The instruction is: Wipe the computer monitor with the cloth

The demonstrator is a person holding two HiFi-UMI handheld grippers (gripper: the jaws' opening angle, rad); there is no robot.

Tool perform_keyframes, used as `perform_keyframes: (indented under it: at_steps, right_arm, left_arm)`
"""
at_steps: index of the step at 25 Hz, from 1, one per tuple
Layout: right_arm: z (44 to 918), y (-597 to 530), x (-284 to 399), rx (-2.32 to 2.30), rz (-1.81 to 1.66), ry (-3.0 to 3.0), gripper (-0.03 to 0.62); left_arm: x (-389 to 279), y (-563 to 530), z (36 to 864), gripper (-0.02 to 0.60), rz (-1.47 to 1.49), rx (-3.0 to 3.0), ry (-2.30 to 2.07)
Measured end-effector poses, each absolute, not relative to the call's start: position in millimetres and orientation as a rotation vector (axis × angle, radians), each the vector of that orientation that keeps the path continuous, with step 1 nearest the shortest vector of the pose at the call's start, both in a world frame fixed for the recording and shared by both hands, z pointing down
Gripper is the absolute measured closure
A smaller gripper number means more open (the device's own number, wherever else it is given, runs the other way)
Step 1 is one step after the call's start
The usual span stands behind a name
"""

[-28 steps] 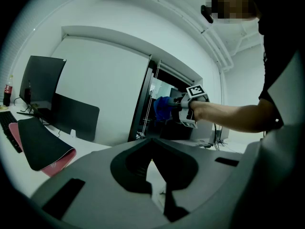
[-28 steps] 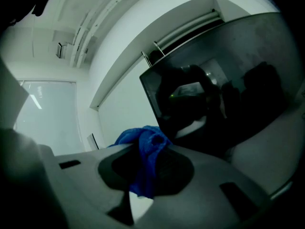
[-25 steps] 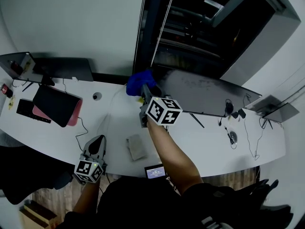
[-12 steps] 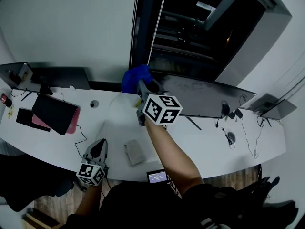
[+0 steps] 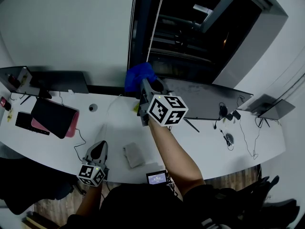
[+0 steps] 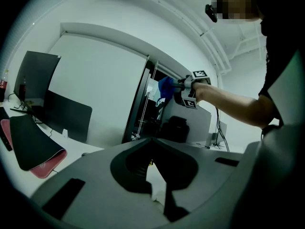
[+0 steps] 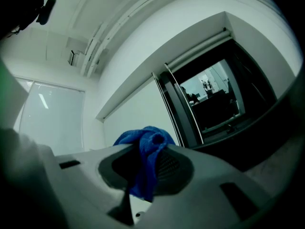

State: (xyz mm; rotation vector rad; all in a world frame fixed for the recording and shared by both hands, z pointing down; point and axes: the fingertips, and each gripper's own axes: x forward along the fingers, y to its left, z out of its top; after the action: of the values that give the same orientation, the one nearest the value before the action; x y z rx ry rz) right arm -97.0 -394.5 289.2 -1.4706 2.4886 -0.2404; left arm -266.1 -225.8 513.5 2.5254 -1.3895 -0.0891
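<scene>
Holding the blue cloth (image 5: pixel 138 75) up near the far edge of the desk (image 5: pixel 114 128), the right gripper (image 5: pixel 144 86) is extended forward on an outstretched arm, its marker cube turned toward the head camera. In the right gripper view the jaws are clamped on the cloth (image 7: pixel 144 149): the bunched fabric fills the gap between them, bulges out above the tips and hangs down a little below. The right gripper (image 7: pixel 145 171) points upward there, toward a white wall and a dark glazed opening.

From the head view the cloth sits just at the upper left corner of the wide dark monitor (image 5: pixel 209 99) – it looks to be against that corner, though contact with the screen cannot be made out from this angle. The rest of the monitor stretches away to the right of the gripper.

The left gripper (image 5: pixel 98 149) is low and close to the person, over the near edge of the desk and well apart from the cloth. In its own view the left gripper (image 6: pixel 153 149) has its jaws drawn together at the tips with nothing between them – only a sliver of white desk shows behind.

A grey folded pad (image 5: pixel 133 155) lies on the desk between the two arms, and a dark sleeve on a pink one (image 5: pixel 55 116) lies to the left.
</scene>
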Motion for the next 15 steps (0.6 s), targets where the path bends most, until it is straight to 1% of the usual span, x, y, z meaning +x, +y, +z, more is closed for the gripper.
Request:
perform_keyframes:
  at_steps: [7,15]
  right_arm:
    - [277.5,-398.1,-42.0,-1.601,-0.206,2.426,0.531]
    - [282.8,-387.5,29.0,-1.749,-0.189,2.364,0.531]
  left_arm:
    - [-246.8,-228.9,515.7,0.588,-0.083,2.551,-1.327]
    - [-203.3,-232.9,516.7,0.588,-0.059,2.609,-1.210]
